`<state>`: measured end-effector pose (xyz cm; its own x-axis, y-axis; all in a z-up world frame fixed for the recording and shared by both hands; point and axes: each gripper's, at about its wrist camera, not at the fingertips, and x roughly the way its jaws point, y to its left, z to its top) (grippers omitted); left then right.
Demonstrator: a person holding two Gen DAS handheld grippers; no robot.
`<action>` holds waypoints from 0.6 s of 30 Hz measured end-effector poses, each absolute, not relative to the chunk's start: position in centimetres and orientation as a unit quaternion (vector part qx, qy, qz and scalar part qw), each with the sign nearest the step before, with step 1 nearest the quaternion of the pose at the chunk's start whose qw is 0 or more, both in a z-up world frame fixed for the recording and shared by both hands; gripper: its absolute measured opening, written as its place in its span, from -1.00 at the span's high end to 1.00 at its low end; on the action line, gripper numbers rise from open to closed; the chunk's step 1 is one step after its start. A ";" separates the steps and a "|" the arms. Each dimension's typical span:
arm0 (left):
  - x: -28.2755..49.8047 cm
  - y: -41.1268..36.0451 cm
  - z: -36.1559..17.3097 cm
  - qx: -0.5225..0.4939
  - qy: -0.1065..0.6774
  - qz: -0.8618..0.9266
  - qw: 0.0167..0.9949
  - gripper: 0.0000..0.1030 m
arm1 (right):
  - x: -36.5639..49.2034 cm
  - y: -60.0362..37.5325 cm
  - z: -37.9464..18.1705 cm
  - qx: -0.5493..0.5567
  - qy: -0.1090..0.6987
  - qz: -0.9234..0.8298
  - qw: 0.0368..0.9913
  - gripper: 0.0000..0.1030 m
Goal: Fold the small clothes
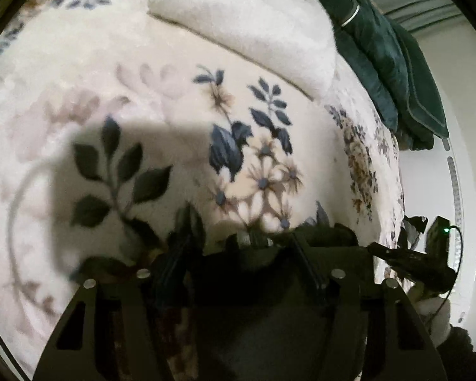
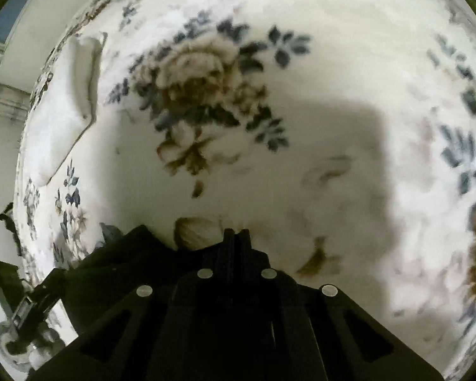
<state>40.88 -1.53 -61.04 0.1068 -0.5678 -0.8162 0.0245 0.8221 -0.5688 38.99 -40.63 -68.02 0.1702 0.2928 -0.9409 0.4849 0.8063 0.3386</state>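
A small dark garment (image 1: 269,285) lies on the floral blanket, bunched under and between my left gripper's fingers. My left gripper (image 1: 247,241) is down at the cloth with its fingers apart; whether it grips the cloth is unclear. In the right wrist view the same dark garment (image 2: 117,263) spreads to the left of my right gripper (image 2: 236,233). The right fingers are pressed together at the garment's edge, seemingly pinching it. The cloth's full shape is hidden by the gripper bodies.
A cream floral blanket (image 1: 142,111) covers the bed. A folded white towel (image 1: 254,25) lies at the back, with a dark green garment (image 1: 390,63) beyond it by the bed edge. The white towel also shows in the right view (image 2: 79,95).
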 end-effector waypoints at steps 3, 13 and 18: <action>40.7 -0.5 -60.8 -0.237 0.642 -0.214 0.697 -0.17 | 38.4 -40.7 -68.3 0.327 0.666 -0.029 0.670 0.88; 32.6 2.9 -62.2 -0.298 0.679 -0.259 0.619 -0.31 | 27.7 -41.5 -73.8 0.481 0.678 0.119 0.543 -0.68; 31.9 -1.0 -63.6 -0.289 0.675 -0.292 0.614 -0.32 | 28.2 -39.0 -75.4 0.527 0.634 0.185 0.535 -0.71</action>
